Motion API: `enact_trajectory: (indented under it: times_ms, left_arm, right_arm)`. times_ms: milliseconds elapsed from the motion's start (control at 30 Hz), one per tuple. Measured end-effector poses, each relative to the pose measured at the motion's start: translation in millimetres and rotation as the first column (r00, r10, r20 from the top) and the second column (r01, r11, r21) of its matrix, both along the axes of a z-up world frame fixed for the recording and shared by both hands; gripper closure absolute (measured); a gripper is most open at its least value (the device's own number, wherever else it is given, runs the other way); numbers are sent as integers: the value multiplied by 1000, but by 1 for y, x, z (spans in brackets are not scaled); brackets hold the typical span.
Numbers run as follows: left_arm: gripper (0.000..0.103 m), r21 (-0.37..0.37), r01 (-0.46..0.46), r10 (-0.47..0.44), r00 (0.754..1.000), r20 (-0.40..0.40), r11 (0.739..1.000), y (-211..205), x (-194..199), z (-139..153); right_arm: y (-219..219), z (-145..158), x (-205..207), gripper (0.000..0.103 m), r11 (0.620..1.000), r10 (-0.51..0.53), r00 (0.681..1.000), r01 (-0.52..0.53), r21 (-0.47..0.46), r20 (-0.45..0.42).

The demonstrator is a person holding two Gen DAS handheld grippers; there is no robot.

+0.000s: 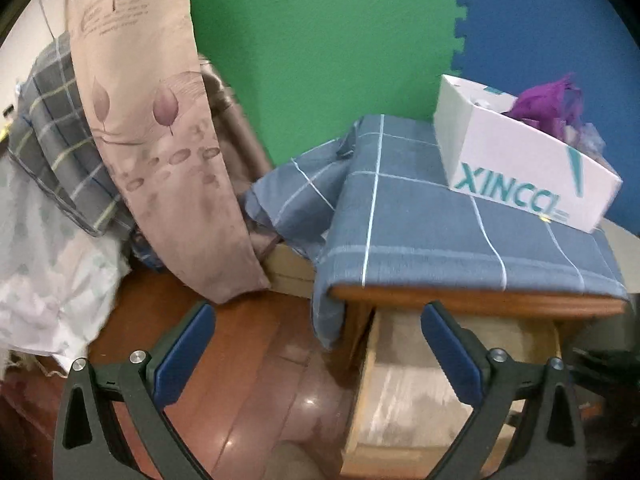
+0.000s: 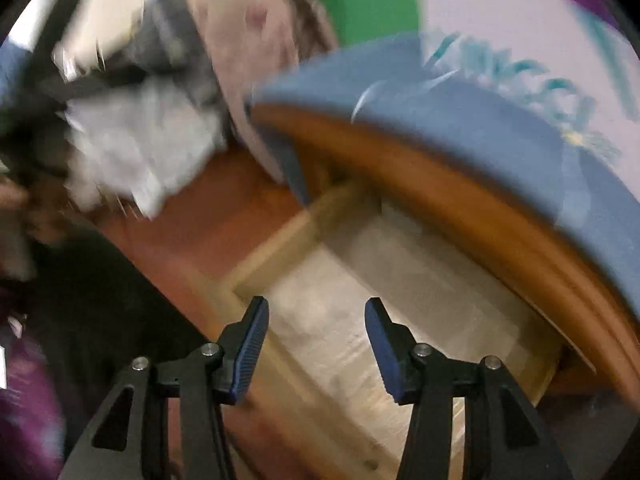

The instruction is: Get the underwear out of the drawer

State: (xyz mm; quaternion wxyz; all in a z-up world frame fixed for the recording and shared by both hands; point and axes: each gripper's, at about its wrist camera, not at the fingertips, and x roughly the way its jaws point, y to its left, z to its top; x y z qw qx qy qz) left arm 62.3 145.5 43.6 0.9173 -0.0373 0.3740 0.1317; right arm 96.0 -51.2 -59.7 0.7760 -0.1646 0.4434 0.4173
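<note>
A wooden bedside cabinet has its drawer point(image 1: 416, 384) pulled out, and only a pale bottom shows inside. No garment can be made out in it. My left gripper point(image 1: 318, 308) stands wide open above the drawer's left edge and the floor, with nothing between its blue pads point(image 1: 188, 356). In the blurred right wrist view the right gripper point(image 2: 316, 302) is open too and points down into the drawer point(image 2: 360, 280), with nothing between its fingers. Purple fabric point(image 1: 548, 104) lies bunched in a white box point(image 1: 516, 160) on the cabinet top.
A blue checked cloth point(image 1: 420, 216) covers the cabinet top and hangs over its left side. To the left, a beige flowered curtain point(image 1: 160, 140), a grey checked pillow point(image 1: 60, 128) and white bedding point(image 1: 48, 280) crowd the reddish wooden floor point(image 1: 248, 360). Green and blue foam mats point(image 1: 320, 40) line the wall.
</note>
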Motion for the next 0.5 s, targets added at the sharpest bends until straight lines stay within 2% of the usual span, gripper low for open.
enact_trajectory:
  times_ms: [67,133,200,233,267,300,367,433,500]
  left_arm:
    - [1,15,12,-12,999,32,1000,2,-19,-3]
    - [1,34,10,-11,999,31,999,4,-33,-9]
    - [1,-12,15,-15,1000,18,1000,10,-38,-10]
    - [1,-32,14,-13,1000,24,999,14,-41,-10]
    - [1,-65,6,-4,999,35,998,20,-43,-9]
    - [1,-93,-3,7,999,40,996,25,-45,-9]
    - [1,-184,-13,22,999,46,983,39,-48,-10]
    - [1,-247,-12,27,998,60,969,46,-49,-13]
    - [1,-272,-6,24,998,63,962,48,-50,-16]
  right_arm:
    - [35,-27,-5,52,978,98,978,-61,-197,183]
    - [56,-49,-2,54,945,155,954,-68,-321,255]
    - [77,-80,4,54,863,252,891,-30,-504,378]
    - [85,-94,7,54,818,310,854,-15,-575,418]
    - [94,-111,8,54,763,395,799,-11,-646,454]
    - [99,-123,9,54,725,445,757,8,-688,479]
    - [110,-151,15,53,632,553,650,81,-771,521]
    - [115,-163,13,50,613,609,582,86,-786,539]
    - [125,-174,10,50,590,663,492,121,-798,564]
